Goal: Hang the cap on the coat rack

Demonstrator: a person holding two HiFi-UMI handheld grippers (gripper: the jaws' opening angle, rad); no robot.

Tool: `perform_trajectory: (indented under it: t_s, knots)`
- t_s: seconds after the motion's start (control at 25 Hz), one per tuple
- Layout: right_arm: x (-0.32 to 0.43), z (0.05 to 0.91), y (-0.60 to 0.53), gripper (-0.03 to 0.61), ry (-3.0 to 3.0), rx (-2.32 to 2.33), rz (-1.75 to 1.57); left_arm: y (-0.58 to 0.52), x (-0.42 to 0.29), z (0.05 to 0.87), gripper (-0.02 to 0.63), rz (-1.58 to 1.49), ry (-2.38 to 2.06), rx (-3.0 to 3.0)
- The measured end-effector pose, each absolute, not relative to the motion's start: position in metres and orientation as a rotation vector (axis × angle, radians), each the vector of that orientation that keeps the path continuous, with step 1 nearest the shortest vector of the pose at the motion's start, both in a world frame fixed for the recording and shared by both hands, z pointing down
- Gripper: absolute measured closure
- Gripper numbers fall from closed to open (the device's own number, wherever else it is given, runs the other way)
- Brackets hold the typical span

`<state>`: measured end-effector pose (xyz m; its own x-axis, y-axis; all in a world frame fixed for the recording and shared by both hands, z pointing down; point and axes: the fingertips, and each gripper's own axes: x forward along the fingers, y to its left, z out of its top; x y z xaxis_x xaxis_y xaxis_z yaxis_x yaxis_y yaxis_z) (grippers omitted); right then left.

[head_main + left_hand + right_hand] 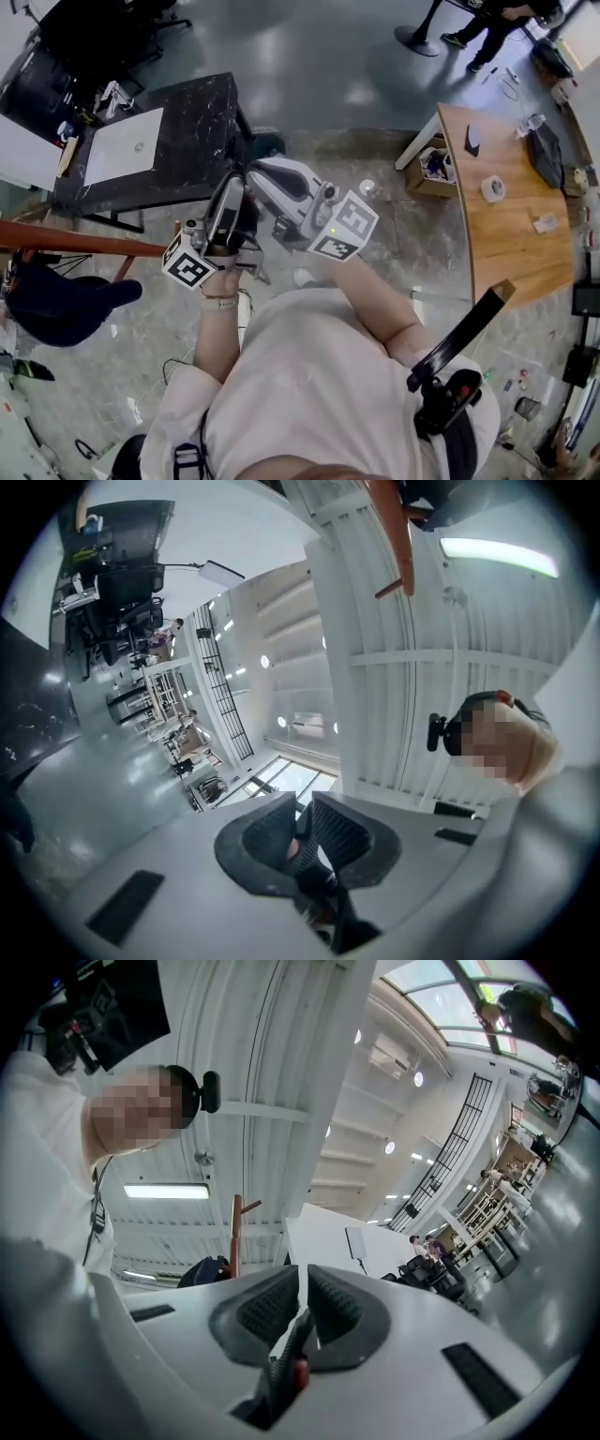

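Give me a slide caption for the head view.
Person holds left gripper and right gripper close together; a dark cap hangs on the wooden coat rack.

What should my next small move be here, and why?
Probably just lower both grippers and stop: the dark cap already appears to hang on the coat rack, and the left gripper and right gripper are shut on nothing, pointing upward.

The coat rack [84,244] is cut off at the head view's left edge. Small items [546,223] along the wooden worktop's [506,253] right edge cannot be identified.
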<state>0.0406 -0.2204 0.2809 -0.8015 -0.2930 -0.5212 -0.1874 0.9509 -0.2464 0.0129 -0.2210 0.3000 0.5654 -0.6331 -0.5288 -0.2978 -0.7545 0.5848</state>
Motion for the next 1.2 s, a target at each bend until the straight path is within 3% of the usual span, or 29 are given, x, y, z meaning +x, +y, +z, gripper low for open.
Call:
perform_trajectory:
  t_s: [0.48,1.2]
  knots:
    - [0.095,0.298,-0.236,0.538,2.499,-0.590,-0.181,-0.238,0.049,0.315,0.566,-0.813,-0.753,2.504]
    - [0.112,0.303,-0.238,0.540,2.469,-0.690,-0.191,-0.231,0.057,0.318,0.575,-0.788,-0.692,2.503]
